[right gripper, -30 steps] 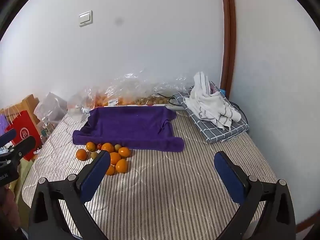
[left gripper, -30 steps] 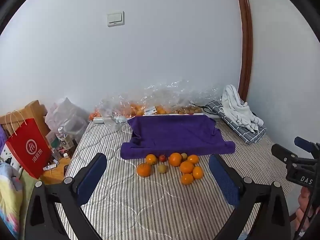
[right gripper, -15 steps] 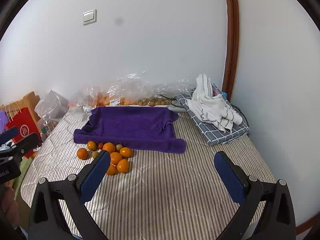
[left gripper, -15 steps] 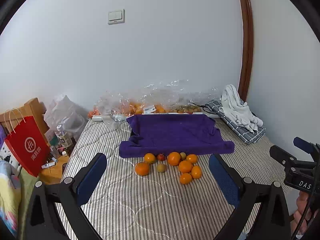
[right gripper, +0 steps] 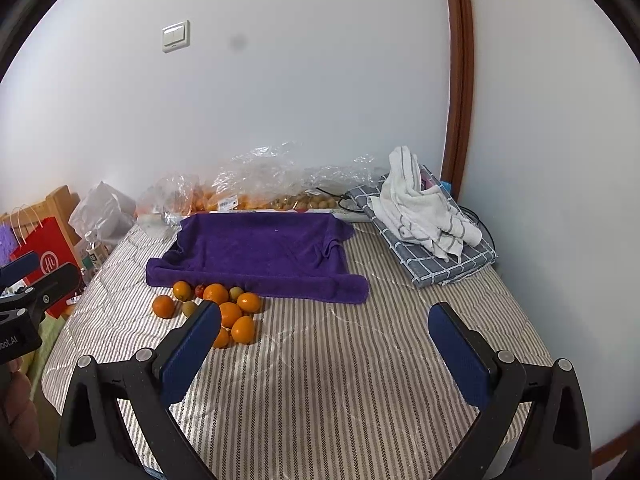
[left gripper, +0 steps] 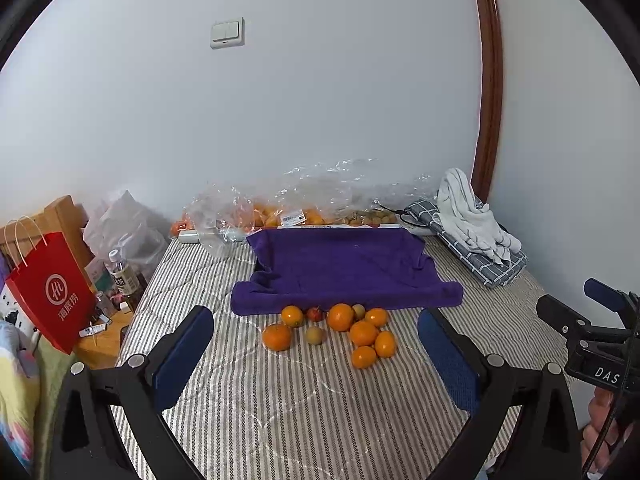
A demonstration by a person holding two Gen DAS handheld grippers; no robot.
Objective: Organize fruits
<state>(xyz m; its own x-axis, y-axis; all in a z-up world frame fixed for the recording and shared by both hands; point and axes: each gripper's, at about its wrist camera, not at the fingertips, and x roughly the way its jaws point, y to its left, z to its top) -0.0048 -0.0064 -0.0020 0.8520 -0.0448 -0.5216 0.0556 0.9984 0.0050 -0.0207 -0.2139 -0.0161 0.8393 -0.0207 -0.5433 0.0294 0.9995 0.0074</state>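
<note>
Several oranges (left gripper: 363, 333), two small greenish fruits (left gripper: 314, 335) and a small red fruit (left gripper: 315, 314) lie in a cluster on the striped mattress, just in front of a purple towel (left gripper: 344, 268). The same cluster (right gripper: 230, 314) and towel (right gripper: 260, 252) show in the right wrist view. My left gripper (left gripper: 316, 354) is open and empty, held above the mattress short of the fruit. My right gripper (right gripper: 320, 348) is open and empty, to the right of the cluster; its left finger (right gripper: 192, 352) overlaps the nearest oranges in view.
Clear plastic bags of fruit (left gripper: 296, 210) lie along the wall behind the towel. A folded checked cloth with a white towel (left gripper: 472, 232) sits at the back right. A red paper bag (left gripper: 52, 292), bottles and a wooden stand are left of the mattress (left gripper: 280, 408).
Both views have crept slightly closer to the fruit and tilted a little. Nothing was grasped; the fruit and towel have not moved.
</note>
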